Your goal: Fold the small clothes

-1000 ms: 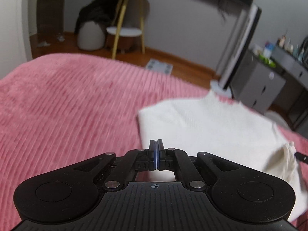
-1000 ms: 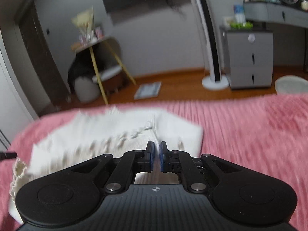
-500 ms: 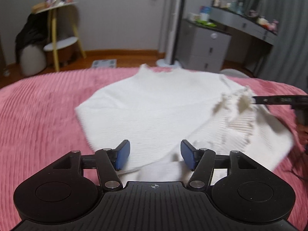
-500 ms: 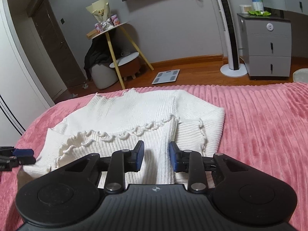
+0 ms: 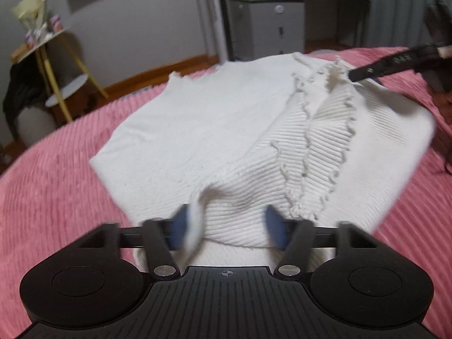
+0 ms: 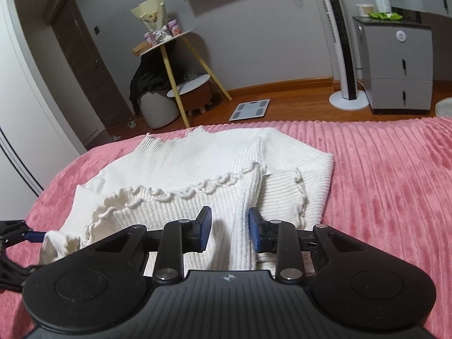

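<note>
A wide bed covered in a pink ribbed plush blanket [image 6: 381, 169] fills the room in front of me, and the small cream-white ribbed knit sweater with frilled edging [image 6: 197, 169] lies spread across the middle of it, collar toward the far edge. Its lower part and a sleeve are folded up over the body, so the ruffled hem [image 6: 183, 190] runs across the chest in a wavy line.

The left gripper [image 5: 226, 226] sits low at the near edge of the sweater, its blue-padded jaws spread wide apart with a hump of knit bunched between them; nothing is pinched. That view is smeared by motion. The right gripper [image 6: 230, 231] hangs over the folded layer at the opposite side, jaws likewise parted, straddling a raised ridge of fabric without clamping it.

I judge the fold to be partway done, with the next grasp about to be taken. The risk from here is uneven pickup: the knit is soft and stacked in several layers, so a closing jaw could catch only the top layer and peel the fold open, or catch the blanket pile beneath and drag it. If one side lifts ahead of the other, the stretchy ribbing would likely skew and the frilled edge slide off line.
</note>
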Motion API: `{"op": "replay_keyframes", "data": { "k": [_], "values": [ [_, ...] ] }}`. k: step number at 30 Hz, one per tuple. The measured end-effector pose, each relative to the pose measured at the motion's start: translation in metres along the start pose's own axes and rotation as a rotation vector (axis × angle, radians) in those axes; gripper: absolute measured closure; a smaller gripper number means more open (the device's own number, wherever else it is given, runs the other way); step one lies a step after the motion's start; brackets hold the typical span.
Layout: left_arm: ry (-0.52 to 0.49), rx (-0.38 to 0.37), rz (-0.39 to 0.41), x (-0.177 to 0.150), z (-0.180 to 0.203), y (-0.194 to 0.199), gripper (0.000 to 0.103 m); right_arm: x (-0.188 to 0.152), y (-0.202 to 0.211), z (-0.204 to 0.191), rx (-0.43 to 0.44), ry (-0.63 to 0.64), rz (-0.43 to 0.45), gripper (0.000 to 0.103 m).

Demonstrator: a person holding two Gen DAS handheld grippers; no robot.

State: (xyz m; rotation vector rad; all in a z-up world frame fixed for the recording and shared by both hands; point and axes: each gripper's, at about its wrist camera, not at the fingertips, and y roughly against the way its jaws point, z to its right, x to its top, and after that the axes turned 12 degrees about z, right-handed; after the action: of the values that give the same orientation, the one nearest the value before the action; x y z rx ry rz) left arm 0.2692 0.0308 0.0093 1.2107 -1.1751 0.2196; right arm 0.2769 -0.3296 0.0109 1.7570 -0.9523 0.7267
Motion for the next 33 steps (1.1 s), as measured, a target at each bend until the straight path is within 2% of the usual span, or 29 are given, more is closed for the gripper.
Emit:
{"op": "replay_keyframes", "data": {
  "k": [1, 2, 4, 6, 7, 10, 12, 15, 24, 33],
  "values": [
    [0.015, 0.009, 0.011, 0.001, -0.002, -0.001, 0.066, 0.0, -0.001, -0.001, 0.003, 0.005, -0.002, 0.076],
    [0.032, 0.009, 0.024, 0.003, -0.003, -0.002, 0.083, 0.001, -0.002, -0.002, 0.005, 0.011, -0.004, 0.076],
    [0.085, 0.005, 0.044, 0.008, -0.009, -0.002, 0.087, 0.002, -0.004, -0.004, 0.01, 0.027, -0.011, 0.081],
    [0.111, 0.031, 0.073, 0.012, -0.014, 0.0, 0.09, 0.003, -0.007, -0.009, 0.001, 0.067, -0.02, 0.087],
    [0.127, 0.052, 0.091, 0.014, -0.016, 0.003, 0.09, 0.003, -0.008, -0.012, -0.005, 0.087, -0.023, 0.096],
    [0.23, 0.122, 0.157, 0.023, -0.032, 0.015, 0.091, 0.004, -0.008, -0.015, -0.033, 0.109, -0.006, 0.097],
    [0.32, 0.175, 0.191, 0.029, -0.047, 0.023, 0.092, 0.006, -0.001, -0.017, -0.074, 0.124, 0.042, 0.097],
    [0.423, 0.209, 0.211, 0.038, -0.066, 0.029, 0.092, 0.014, 0.006, -0.015, -0.108, 0.116, 0.096, 0.098],
    [0.484, 0.253, 0.229, 0.052, -0.089, 0.021, 0.092, 0.037, 0.007, -0.017, -0.221, 0.148, 0.207, 0.098],
    [0.576, 0.246, 0.223, 0.056, -0.111, -0.001, 0.092, 0.044, -0.008, -0.016, -0.283, 0.19, 0.23, 0.098]
  ]
}}
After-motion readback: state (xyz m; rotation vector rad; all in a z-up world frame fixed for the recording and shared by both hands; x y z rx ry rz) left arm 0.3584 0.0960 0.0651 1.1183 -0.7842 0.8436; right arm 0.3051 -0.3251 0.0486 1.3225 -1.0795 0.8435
